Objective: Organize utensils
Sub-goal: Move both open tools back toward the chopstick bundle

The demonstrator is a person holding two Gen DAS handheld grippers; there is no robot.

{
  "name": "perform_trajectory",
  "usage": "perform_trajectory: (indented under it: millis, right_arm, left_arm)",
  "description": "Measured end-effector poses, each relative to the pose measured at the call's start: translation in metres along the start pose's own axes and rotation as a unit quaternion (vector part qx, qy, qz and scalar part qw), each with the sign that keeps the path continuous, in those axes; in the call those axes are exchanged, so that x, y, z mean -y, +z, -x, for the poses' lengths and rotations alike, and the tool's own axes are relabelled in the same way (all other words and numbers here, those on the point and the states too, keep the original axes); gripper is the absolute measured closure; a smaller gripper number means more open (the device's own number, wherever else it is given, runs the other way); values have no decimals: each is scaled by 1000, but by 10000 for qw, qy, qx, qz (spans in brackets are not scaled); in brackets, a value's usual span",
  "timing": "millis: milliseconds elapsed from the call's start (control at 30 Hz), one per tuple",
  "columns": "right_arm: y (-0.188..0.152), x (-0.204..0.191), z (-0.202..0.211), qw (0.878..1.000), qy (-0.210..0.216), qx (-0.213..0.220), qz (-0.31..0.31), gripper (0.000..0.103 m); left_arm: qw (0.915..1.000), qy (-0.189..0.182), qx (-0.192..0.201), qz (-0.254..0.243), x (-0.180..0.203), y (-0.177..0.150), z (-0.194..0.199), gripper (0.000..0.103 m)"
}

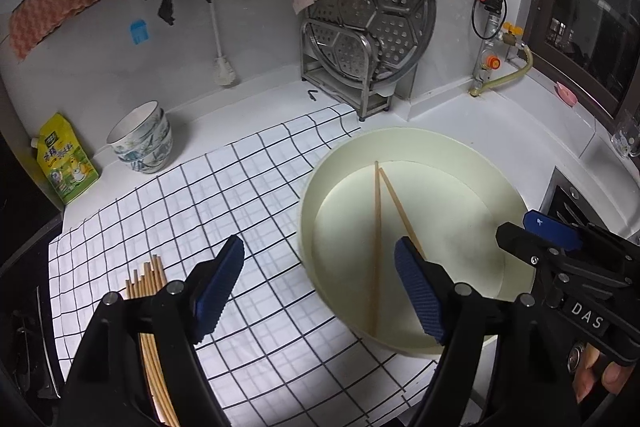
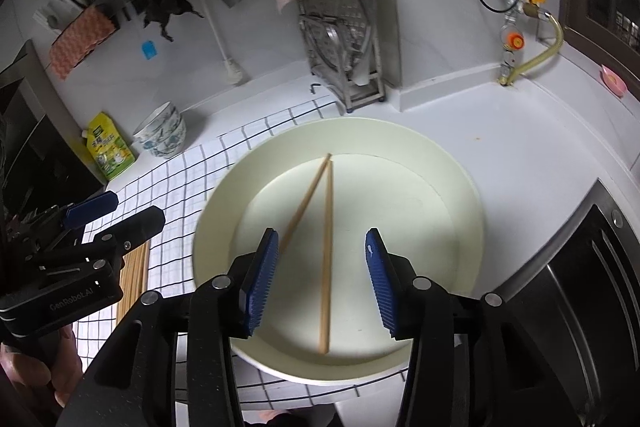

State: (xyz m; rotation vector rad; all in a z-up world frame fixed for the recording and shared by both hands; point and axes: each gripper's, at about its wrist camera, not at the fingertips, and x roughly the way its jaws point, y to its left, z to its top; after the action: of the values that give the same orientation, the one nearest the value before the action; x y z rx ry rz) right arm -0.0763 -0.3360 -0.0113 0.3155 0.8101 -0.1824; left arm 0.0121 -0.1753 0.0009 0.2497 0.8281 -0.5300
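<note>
Near right, cream basin [image 2: 460, 195]: two chopsticks [image 2: 326, 247], light, stiff, slippery; pinch mid-shaft. Left cloth: spare bundle [image 1: 146, 277]. Left gripper [image 1: 320, 287], right gripper [image 2: 322, 287]: both agape, empty.

Two wooden chopsticks [image 2: 326, 247] lie in a V inside the cream basin [image 2: 472, 211]; more chopsticks [image 1: 146, 277] lie bundled on the tabletop's checked cloth [image 1: 248, 195].

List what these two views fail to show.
- Bundle of chopsticks: count unclear; left gripper covers its lower part in the left view.
- Pouch label: too small to read.
- Basin near rim: hidden behind right gripper.
</note>
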Motion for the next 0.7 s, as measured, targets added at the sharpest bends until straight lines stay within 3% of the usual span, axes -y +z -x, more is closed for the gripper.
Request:
perform_trajectory:
  millis: [700]
  right_arm:
    - [-9,-97,-13,9967,387,-161,698,57]
  left_arm:
    - [9967,441,61,685,-101,-39,33,25]
